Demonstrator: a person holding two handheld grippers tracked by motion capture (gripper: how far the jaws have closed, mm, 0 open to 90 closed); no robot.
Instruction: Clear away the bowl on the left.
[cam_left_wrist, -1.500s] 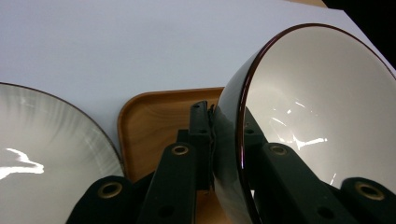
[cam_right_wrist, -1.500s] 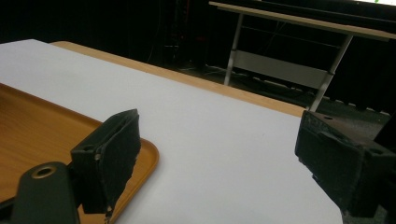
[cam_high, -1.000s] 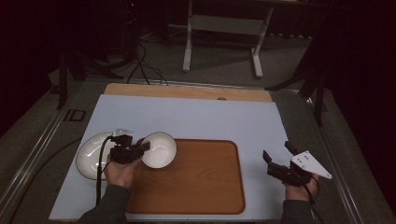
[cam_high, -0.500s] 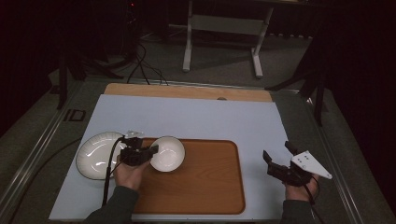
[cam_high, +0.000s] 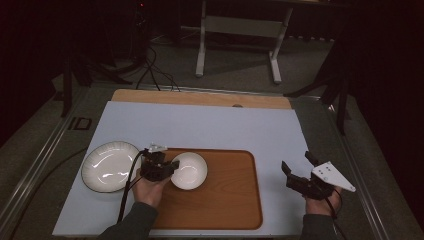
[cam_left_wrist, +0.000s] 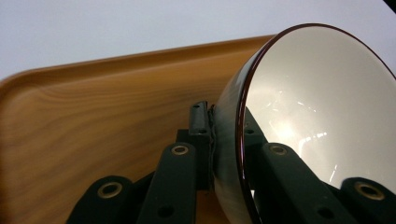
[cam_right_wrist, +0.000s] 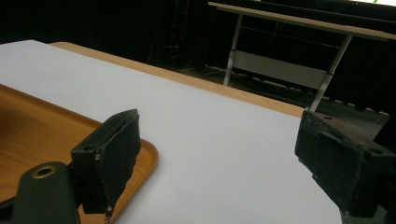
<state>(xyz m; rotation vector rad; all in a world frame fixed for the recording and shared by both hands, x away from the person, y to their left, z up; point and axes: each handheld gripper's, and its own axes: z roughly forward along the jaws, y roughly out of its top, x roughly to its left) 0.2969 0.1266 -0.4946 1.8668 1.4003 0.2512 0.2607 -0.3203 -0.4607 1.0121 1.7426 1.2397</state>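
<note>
Your left claw (cam_high: 167, 167) is clamped on the rim of the bowl (cam_high: 189, 170), one jaw inside and one outside, as the left gripper view shows plainly. The bowl hangs over the left end of the tray (cam_high: 225, 200), near the plate (cam_high: 107, 166) that sits on the bench (cam_high: 210, 125) just beside the tray. From above you cannot quite tell whether the bowl's foot touches the tray or floats just over it; in the left gripper view it looks tilted, its mouth turned sideways.

That thin rim grip is your main risk. The bowl is glossy and all its weight hangs off one edge, so a quick wrist turn or a jolt could let it pivot between the pads and slip out, chipping on the tray. If you let go while it is tilted, it may rock, roll onto its side, or skid along the smooth wood. Set it down too close to the tray's raised edge and it could catch the lip and tip towards the plate.

Your right claw (cam_high: 300, 172) stands wide apart and empty over the bench, right of the tray, well clear of the bowl.
</note>
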